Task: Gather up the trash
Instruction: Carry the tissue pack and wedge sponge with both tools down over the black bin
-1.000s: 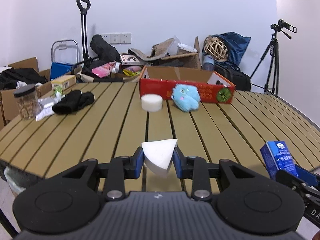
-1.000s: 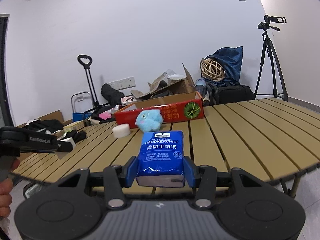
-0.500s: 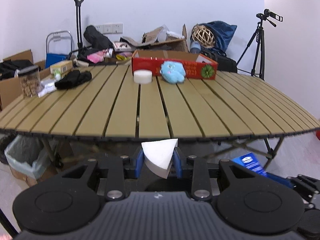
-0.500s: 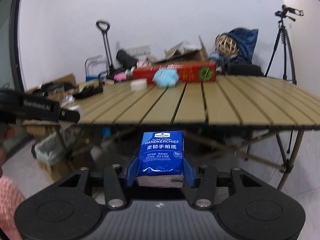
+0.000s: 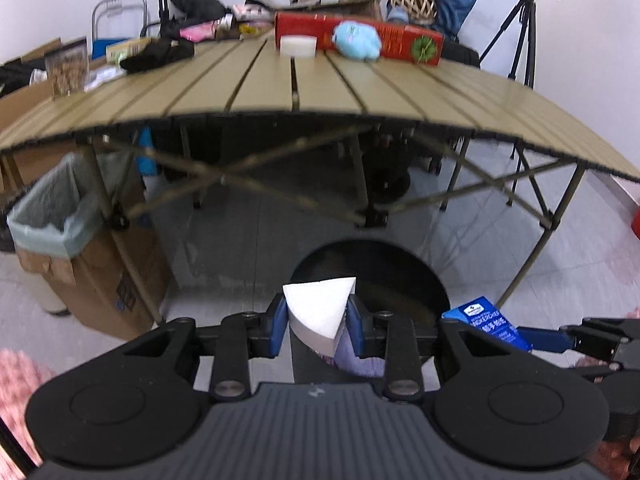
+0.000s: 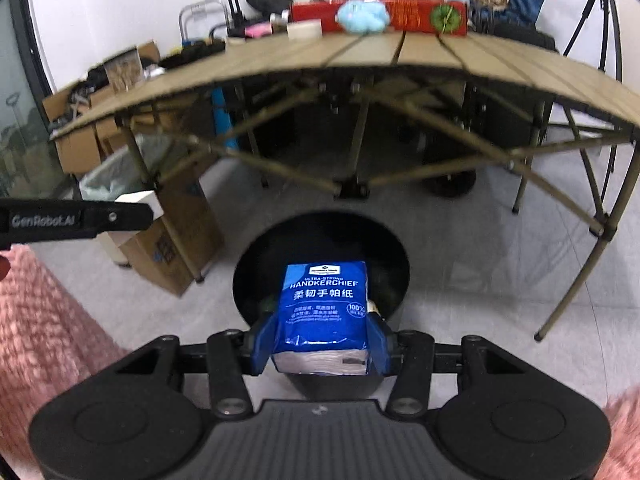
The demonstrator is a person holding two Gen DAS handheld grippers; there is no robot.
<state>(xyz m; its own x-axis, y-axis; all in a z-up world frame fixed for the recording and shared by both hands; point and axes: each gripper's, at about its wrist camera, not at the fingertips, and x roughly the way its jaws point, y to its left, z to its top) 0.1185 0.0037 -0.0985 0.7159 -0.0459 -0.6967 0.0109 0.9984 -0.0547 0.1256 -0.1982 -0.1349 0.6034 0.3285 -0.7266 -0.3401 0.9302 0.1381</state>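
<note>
Left gripper (image 5: 316, 322) clamped a white wedge (image 5: 318, 308); right gripper (image 6: 320, 338) clamped a blue tissue pack (image 6: 324, 308). Both hung above black bin (image 6: 256, 276), near the counter (image 5: 360, 88).

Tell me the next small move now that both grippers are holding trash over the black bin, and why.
Probably open the right gripper: its blue tissue pack sits in front of the black bin mouth, so it should drop inside. The left gripper, clamping the white wedge, looks similarly placed and can follow.
</note>
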